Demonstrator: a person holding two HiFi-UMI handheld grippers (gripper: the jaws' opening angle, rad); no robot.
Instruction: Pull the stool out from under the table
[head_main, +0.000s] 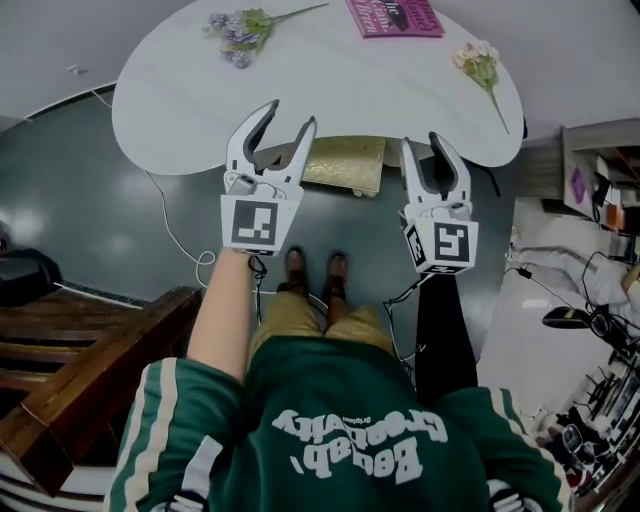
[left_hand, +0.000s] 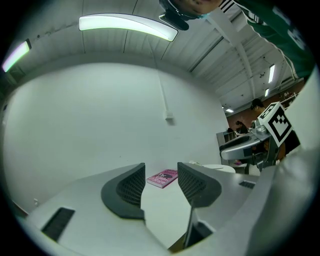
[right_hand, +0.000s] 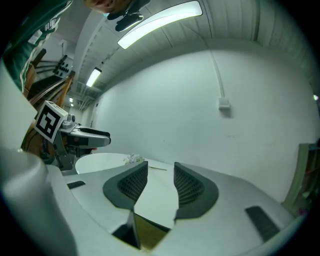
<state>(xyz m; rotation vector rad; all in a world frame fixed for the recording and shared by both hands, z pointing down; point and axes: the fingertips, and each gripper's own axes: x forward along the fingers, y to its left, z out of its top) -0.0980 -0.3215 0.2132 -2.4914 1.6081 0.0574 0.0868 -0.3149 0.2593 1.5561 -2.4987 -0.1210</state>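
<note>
Under the near edge of the white bench (head_main: 330, 90), the olive-seated stool (head_main: 345, 163) is sitting tucked ahead of and below both tongs, its seat running crosswise, while the left tongs (head_main: 292, 112) and right tongs (head_main: 421, 140) are hanging part-open and empty at either end, about equally near.

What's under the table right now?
A stool with a yellowish seat sits under the white table. Only its near part shows past the table's edge. The rest is covered by the tabletop.
</note>
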